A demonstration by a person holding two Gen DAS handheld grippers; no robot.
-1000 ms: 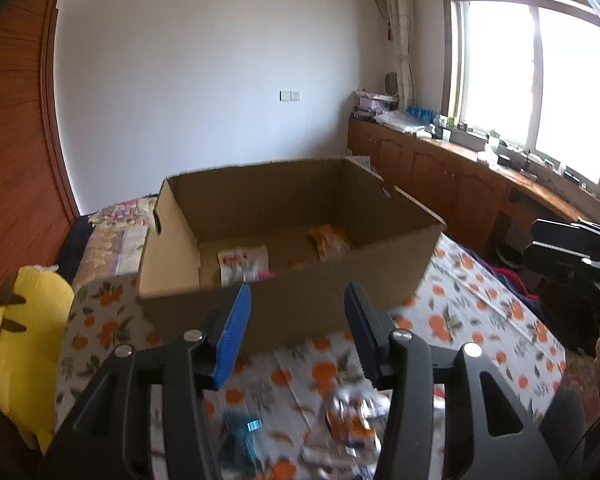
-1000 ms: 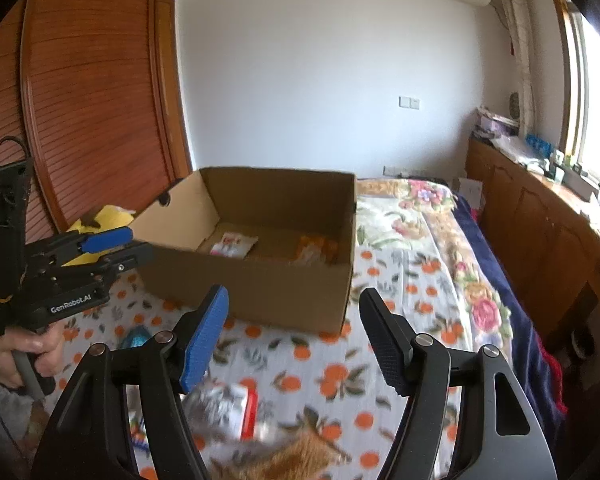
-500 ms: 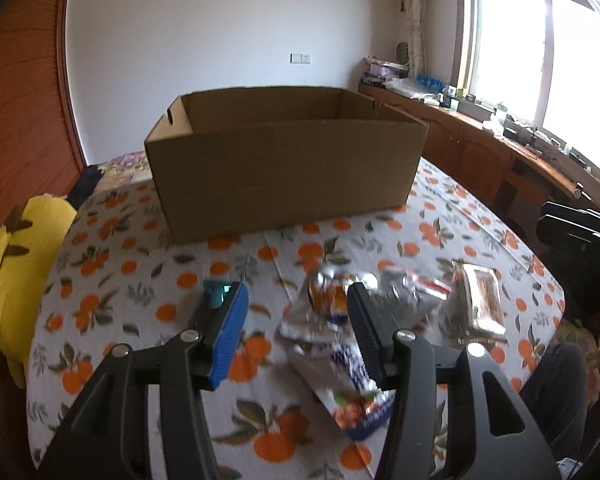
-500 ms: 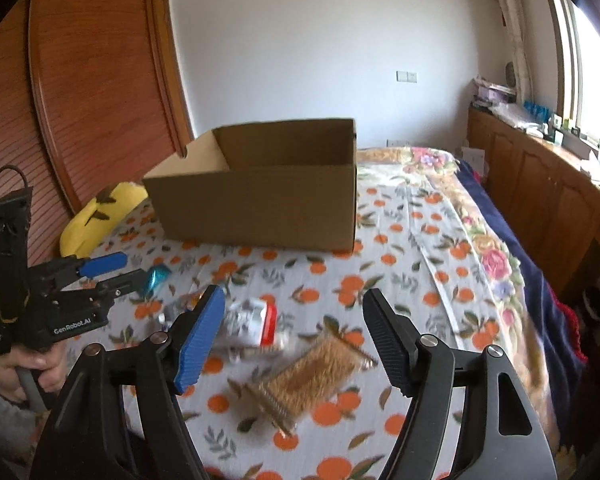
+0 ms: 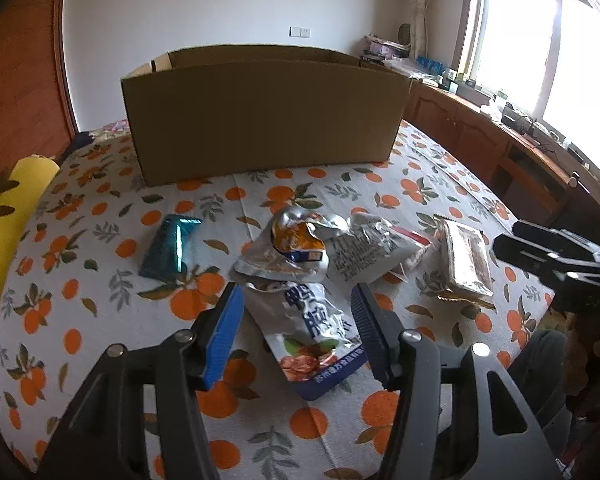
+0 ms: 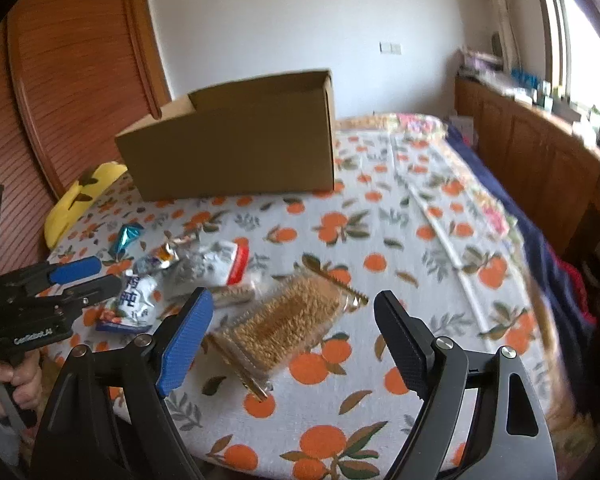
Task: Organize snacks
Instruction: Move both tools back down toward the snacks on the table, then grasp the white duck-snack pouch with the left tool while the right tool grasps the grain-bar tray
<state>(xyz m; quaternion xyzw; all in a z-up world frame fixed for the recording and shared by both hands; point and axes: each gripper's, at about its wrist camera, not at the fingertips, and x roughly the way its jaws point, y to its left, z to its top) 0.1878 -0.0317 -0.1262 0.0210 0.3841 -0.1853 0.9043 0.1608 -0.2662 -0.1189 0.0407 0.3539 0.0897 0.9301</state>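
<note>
An open cardboard box (image 5: 260,116) (image 6: 236,148) stands at the far side of the orange-print tablecloth (image 5: 80,320). Loose snacks lie in front of it: a teal packet (image 5: 170,248), a crumpled silver-and-orange bag (image 5: 288,248), a silver bag with a red edge (image 5: 372,252) and a clear pack of brown biscuits (image 6: 284,320). My left gripper (image 5: 298,320) hangs low over a white-and-blue bag (image 5: 316,332). Its jaws are opening, they straddle the bag, and the pads stay clear of it. My right gripper (image 6: 296,320) is opening wide around the biscuit pack without touching it.
A yellow plush toy (image 5: 4,216) lies at the table's left edge. Wooden cabinets (image 5: 480,136) run under the window on the right, and a wooden slatted door (image 6: 60,80) stands behind on the left. A hand (image 6: 12,380) holds the left gripper's handle.
Both grippers have dropped from above the box toward the snacks, so the box's inside is out of sight. Both pairs of jaws stand wider, each around a snack now.
</note>
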